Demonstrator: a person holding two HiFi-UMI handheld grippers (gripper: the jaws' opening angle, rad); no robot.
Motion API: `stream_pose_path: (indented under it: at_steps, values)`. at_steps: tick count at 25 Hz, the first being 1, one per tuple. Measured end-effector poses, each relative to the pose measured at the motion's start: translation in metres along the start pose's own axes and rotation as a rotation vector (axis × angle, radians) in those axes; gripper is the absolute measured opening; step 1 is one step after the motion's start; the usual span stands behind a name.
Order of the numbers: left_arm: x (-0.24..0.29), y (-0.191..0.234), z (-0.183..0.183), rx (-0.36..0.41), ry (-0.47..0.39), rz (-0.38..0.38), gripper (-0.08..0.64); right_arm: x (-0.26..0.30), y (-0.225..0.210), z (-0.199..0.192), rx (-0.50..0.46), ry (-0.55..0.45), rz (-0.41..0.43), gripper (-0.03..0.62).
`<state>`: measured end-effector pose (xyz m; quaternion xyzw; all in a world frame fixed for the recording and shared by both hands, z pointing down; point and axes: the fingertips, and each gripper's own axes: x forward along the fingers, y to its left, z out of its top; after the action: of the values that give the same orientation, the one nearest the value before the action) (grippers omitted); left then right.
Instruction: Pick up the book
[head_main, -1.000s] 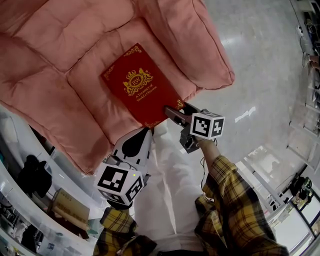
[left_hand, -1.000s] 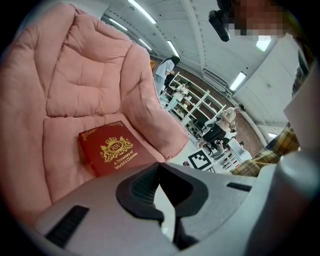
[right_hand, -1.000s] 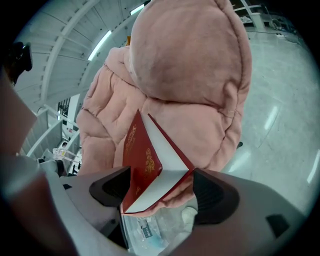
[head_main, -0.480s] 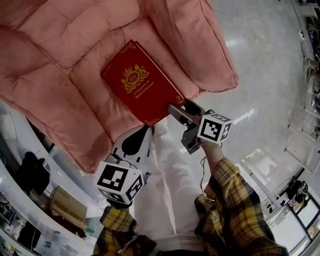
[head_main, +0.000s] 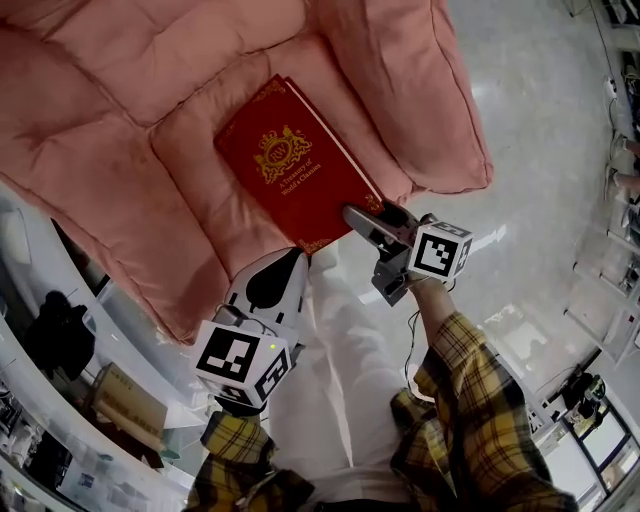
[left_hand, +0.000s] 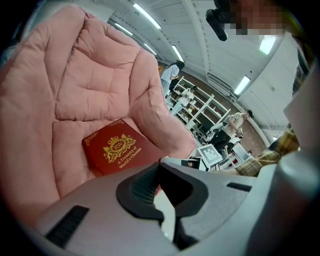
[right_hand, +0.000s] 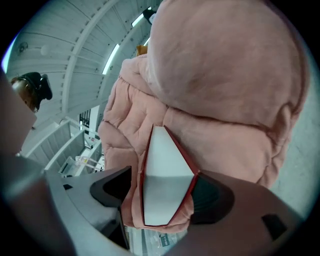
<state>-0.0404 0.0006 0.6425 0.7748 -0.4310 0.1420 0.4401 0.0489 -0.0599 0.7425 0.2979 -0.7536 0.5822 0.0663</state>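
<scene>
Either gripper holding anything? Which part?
The right gripper grips the red hardcover book with the gold crest at its corner nearest the person, one jaw on each cover. The left gripper holds nothing.

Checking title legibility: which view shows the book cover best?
Head view: the book cover faces the camera, crest and title whole, one corner under the right hand-held gripper. Left gripper view shows it smaller, partly behind the jaws. Right gripper view shows only the page edge.

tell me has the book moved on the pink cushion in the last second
Yes, slightly. The book has tipped up off the pink cushion at the corner in the right gripper; its page edge now shows.
</scene>
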Motion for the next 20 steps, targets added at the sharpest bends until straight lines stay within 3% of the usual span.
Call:
stream_pose_path:
  at_steps: [4,9,10,11,20]
  values:
    - [-0.003,-0.002,0.005,-0.004,-0.007,0.008,0.005,0.020,0.018,0.003,-0.066,0.027,0.001,0.370]
    - [-0.006,0.012,0.007,-0.015,-0.017,0.022,0.005,0.033,0.014,0.020,-0.021,-0.052,-0.049,0.359]
    - [-0.007,0.016,0.006,-0.019,-0.019,0.024,0.005,0.035,0.014,0.018,-0.018,-0.051,-0.050,0.344]
    - [-0.009,0.019,0.005,-0.022,-0.022,0.025,0.005,0.037,0.015,0.016,-0.022,-0.048,-0.049,0.285]
    - [-0.013,0.019,0.014,-0.008,-0.036,0.027,0.005,0.034,0.024,0.019,-0.015,-0.062,-0.058,0.262]
